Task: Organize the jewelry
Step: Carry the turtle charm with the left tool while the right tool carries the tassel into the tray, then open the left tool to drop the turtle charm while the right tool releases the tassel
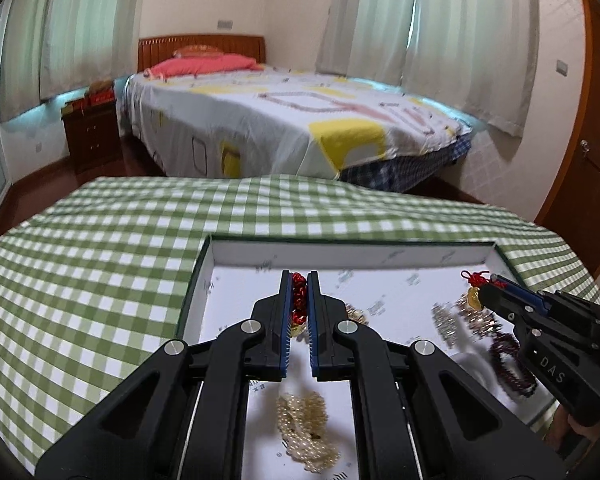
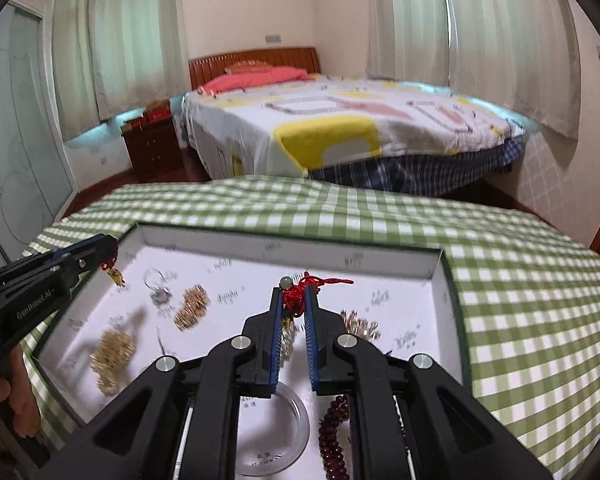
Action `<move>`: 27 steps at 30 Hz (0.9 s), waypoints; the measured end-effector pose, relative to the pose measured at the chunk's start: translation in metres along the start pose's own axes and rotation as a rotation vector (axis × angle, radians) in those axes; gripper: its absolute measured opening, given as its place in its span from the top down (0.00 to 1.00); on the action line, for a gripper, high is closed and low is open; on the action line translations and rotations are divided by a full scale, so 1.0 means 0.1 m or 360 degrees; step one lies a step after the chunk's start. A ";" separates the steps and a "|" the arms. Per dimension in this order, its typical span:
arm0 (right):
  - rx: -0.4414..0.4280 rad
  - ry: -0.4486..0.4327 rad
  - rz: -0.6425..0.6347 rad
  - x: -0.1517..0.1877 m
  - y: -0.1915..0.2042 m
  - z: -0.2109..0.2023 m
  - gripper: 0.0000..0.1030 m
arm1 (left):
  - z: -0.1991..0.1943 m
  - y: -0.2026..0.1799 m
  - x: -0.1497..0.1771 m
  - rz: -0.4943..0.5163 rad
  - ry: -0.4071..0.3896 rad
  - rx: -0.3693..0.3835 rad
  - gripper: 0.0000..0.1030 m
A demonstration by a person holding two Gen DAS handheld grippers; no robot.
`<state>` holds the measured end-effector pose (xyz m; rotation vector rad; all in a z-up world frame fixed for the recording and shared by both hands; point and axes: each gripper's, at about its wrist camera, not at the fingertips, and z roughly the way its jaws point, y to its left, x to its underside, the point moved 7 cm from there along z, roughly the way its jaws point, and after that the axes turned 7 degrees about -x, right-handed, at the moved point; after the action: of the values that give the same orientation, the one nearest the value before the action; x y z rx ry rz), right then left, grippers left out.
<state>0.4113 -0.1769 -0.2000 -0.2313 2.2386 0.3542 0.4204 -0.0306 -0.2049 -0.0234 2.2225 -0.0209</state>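
Two grippers work over one white tray (image 2: 236,236) on the green checked cloth (image 1: 100,248). At the left, the left gripper (image 1: 299,280) is pinched on a red beaded piece (image 1: 299,296), lifted above the tray. Two gold chain heaps (image 2: 112,354) and a clear ring (image 2: 158,282) lie below. The right gripper (image 2: 292,293) is clamped on a red knotted cord (image 2: 300,290) with a pale bead. Dark red beads (image 2: 334,432) and a clear bangle (image 2: 276,436) lie under it, partly hidden. One bed (image 1: 292,120) stands beyond.
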 end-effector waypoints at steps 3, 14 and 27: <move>0.0001 0.0070 0.0024 0.07 -0.03 0.11 0.89 | 0.12 0.00 0.05 0.0014 0.0062 -0.0007 0.93; 0.0017 0.0180 0.0050 0.13 -0.07 0.21 0.89 | 0.31 -0.02 0.20 0.0011 0.0212 0.0017 0.93; 0.0004 0.0207 0.0067 0.12 -0.08 0.21 0.81 | 0.37 -0.03 0.24 -0.0008 0.0268 0.0014 0.84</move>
<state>0.4210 -0.1783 -0.2237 -0.2111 2.3747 0.3682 0.4350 -0.0349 -0.2461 -0.0229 2.3905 -0.0366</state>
